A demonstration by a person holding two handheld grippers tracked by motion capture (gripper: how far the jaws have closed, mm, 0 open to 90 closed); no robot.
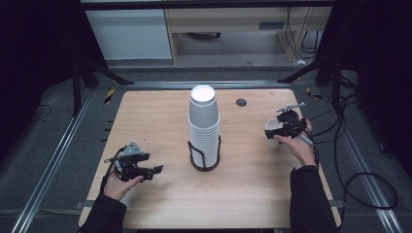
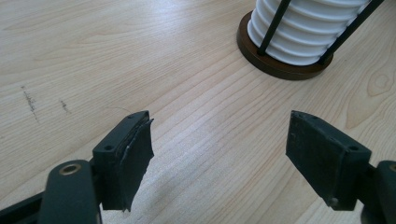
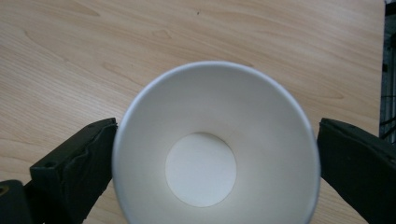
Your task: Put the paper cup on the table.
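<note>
A tall stack of white paper cups [image 1: 204,124] stands in a black wire holder with a round brown base [image 2: 280,65] at the table's middle. A single white paper cup [image 3: 217,144] stands upright on the table near the right edge [image 1: 272,126]. My right gripper [image 3: 217,125] points down over it, open, with one jaw on each side of the round, undented rim; in the high view it is [image 1: 279,129]. My left gripper [image 2: 219,116] is open and holds nothing, low over bare wood left of the holder [image 1: 151,166].
The wooden table [image 1: 160,111] has a small black round plug [image 1: 241,102] behind the stack. Cables [image 1: 354,184] trail over the floor to the right. Metal rails [image 1: 53,160] run along both sides of the table.
</note>
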